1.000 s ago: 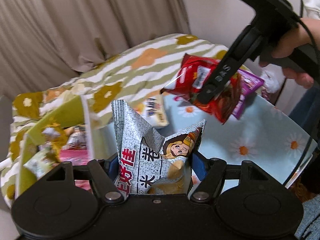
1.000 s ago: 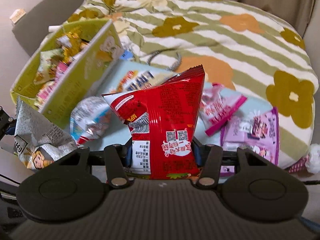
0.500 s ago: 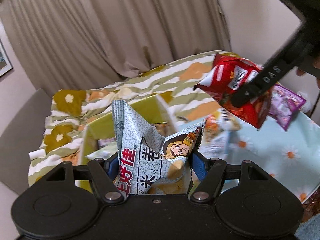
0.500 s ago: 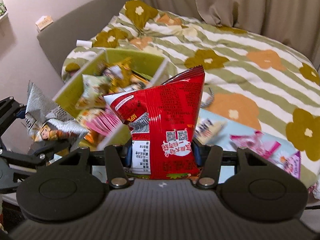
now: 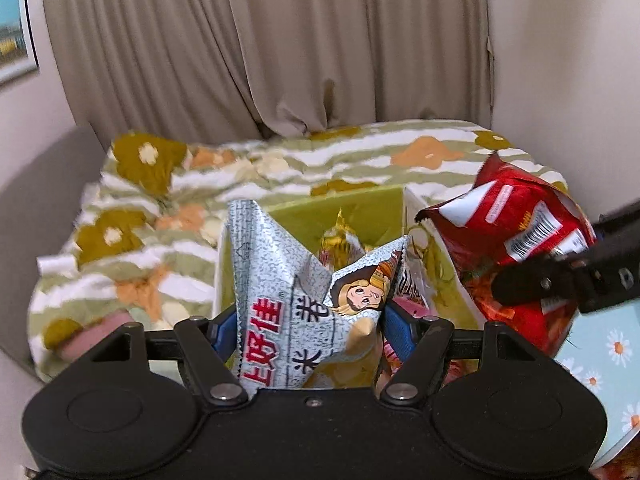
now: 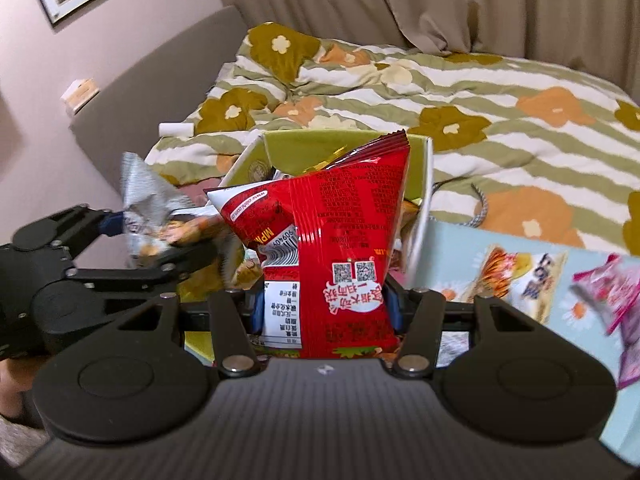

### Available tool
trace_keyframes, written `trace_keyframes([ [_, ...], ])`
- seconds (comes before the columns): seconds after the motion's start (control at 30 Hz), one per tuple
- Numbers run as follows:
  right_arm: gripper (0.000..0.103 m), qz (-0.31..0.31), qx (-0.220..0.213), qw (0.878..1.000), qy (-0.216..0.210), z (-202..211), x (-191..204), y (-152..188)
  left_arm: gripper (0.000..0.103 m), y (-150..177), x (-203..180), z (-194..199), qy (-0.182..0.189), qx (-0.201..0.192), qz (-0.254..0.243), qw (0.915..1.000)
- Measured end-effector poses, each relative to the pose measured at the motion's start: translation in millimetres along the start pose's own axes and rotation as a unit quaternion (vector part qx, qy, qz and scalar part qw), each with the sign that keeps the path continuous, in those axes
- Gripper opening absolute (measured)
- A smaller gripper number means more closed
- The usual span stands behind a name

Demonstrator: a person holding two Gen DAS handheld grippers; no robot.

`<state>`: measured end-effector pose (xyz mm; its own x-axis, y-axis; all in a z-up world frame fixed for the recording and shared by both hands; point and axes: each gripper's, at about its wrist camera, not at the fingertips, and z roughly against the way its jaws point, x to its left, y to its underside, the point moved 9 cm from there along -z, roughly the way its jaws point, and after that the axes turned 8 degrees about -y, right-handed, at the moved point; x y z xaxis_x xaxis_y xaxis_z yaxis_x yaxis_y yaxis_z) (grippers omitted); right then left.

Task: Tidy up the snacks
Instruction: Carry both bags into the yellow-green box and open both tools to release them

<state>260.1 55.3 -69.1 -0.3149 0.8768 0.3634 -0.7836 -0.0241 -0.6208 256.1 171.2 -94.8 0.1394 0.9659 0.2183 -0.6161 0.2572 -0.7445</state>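
**Silver bag and red bag held over the green box**

Silver foil fills the centre of the left wrist view: the left gripper point(image 5: 310, 330) is clenched on a crumpled silver bag point(image 5: 288, 292), its blue pads pressing both sides. Red Chinese characters run up the bag's lower left, black ones sit beside them, and a cartoon face looks out at centre right. The bag's lower end is cut off behind the gripper body.

At centre of the right wrist view, the right gripper point(image 6: 324, 308) grasps a red bag point(image 6: 340, 248). Its back faces the camera upside down: two QR codes, a white bubble of red characters, a barcode, "www.oishi.com.cn" along the white top corner and "MPN" below it. The fine print is too small to read.

Behind both bags stands a green box point(image 6: 344, 146), open at the top, with gold and pink packets inside, mostly hidden. It rests against a striped floral quilt point(image 6: 500, 92).

At lower right of the right wrist view, a pale blue daisy cloth point(image 6: 452, 256) carries a flat packet point(image 6: 520, 280) and a pink packet point(image 6: 612, 292), both blurred, their writing unreadable.
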Motion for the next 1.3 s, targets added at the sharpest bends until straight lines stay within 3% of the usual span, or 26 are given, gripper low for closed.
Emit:
trace_keyframes([
  [0.03,0.068,-0.008,0.0,1.0,0.005,-2.4,0.8,2.2,0.078,1.6,3.4,-7.8,0.008,0.007,0.01,0.9999],
  [0.13,0.068,-0.034,0.0,0.999,0.018,-12.0,-1.1,5.2,0.103,5.8,6.0,-19.5,0.033,0.018,0.03,0.9989],
  [0.37,0.068,-0.06,0.004,0.997,0.037,-19.6,-9.7,12.5,0.103,20.5,8.3,-12.7,0.043,0.02,0.024,0.9986],
  [0.67,0.07,-0.056,-0.003,0.998,0.032,-26.8,0.7,3.2,0.103,20.5,36.7,9.4,0.014,0.017,0.067,0.9975],
  [0.9,0.07,-0.052,0.023,0.997,0.055,-54.5,-1.2,8.9,0.103,22.7,48.6,8.2,-0.005,0.019,0.069,0.9975],
  [0.93,0.073,-0.05,0.026,0.997,0.057,-57.4,-1.6,10.2,0.103,24.2,48.6,7.3,-0.005,0.02,0.068,0.9975],
  [1.0,0.098,-0.053,0.029,0.997,0.052,-62.9,-0.5,14.6,0.103,27.1,47.9,5.8,-0.002,0.024,0.07,0.9972],
  [1.03,0.103,-0.057,0.022,0.997,0.045,-62.8,0.3,15.8,0.103,28.9,47.5,5.4,0.0,0.026,0.071,0.9971],
  [1.3,0.103,-0.035,-0.007,0.998,0.06,-56.8,3.4,20.1,0.103,38.9,40.8,5.0,0.011,0.035,0.068,0.997],
])
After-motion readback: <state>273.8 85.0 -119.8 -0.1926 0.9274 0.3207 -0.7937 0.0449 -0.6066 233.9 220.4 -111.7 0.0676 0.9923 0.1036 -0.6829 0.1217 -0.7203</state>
